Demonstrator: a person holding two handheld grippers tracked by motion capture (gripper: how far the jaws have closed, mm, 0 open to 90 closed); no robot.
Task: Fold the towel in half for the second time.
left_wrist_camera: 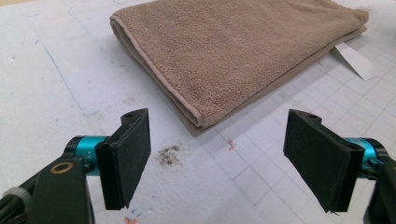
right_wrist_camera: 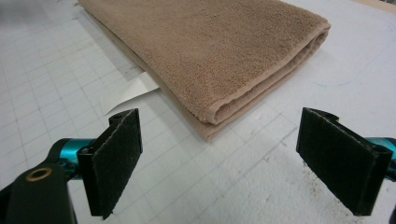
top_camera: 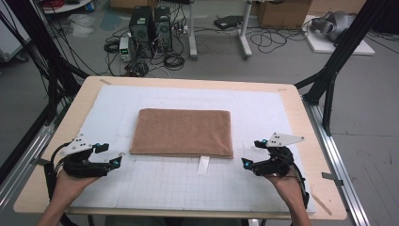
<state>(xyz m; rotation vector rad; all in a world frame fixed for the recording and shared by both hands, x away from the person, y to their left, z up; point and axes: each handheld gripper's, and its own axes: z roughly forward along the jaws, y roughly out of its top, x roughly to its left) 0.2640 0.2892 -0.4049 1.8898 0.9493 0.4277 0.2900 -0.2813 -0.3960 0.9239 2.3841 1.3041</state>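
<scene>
A: Position of the folded brown terry towel [top_camera: 182, 132]?

B: Flat at the middle of the white gridded mat [top_camera: 141, 188] on the wooden surface [top_camera: 301, 113]. White paper label [top_camera: 203, 165] sticks out from under its near edge.

A: Left hand-held gripper [top_camera: 118, 157]?

B: Jaws apart, nothing between them. Just off the towel's near left corner, not touching. A dark smudge of dirt [left_wrist_camera: 169, 155] lies on the mat ahead of it.

A: Right hand-held gripper [top_camera: 244, 163]?

B: Jaws apart too, empty, near the towel's near right corner, clear of the cloth.

Grey floor [top_camera: 282, 61] with tangled cables [top_camera: 169, 59], computer towers [top_camera: 150, 30], cardboard boxes [top_camera: 282, 12].
</scene>
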